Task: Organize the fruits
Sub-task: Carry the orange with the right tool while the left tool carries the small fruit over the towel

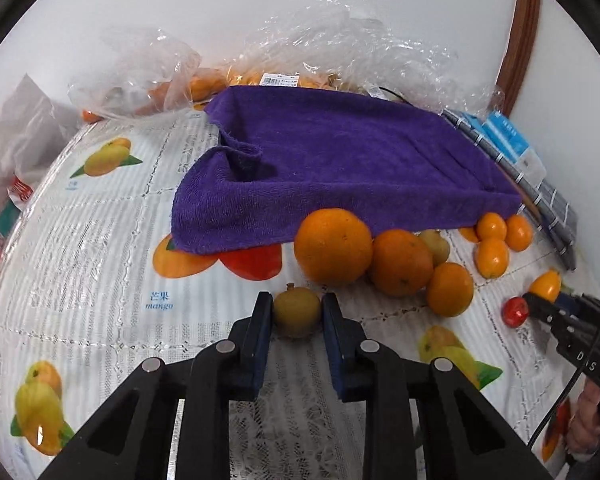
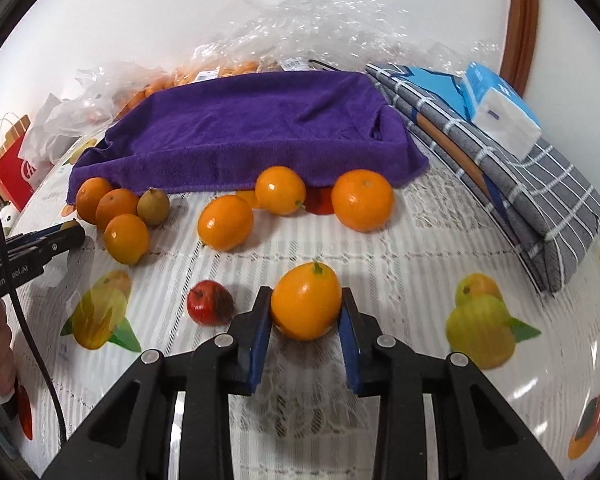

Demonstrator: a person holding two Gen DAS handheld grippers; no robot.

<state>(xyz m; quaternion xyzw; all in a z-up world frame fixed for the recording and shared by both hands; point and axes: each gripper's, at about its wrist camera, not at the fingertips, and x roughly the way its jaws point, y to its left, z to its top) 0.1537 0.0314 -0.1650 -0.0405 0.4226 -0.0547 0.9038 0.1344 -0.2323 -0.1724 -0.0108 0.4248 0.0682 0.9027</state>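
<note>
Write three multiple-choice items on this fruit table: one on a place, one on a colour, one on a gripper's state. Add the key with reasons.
1. Where does the small red fruit lie?
A. On the towel
B. On the tablecloth, left of the right gripper
C. In a plastic bag

2. What colour is the towel?
A. Purple
B. Green
C. White

3. What is between the left gripper's fingers?
A. Nothing
B. A large orange
C. A small yellow-brown fruit

Key: B, it rests on the tablecloth beside the fingers; A, the draped cloth is purple; C, both pads flank that fruit.
</note>
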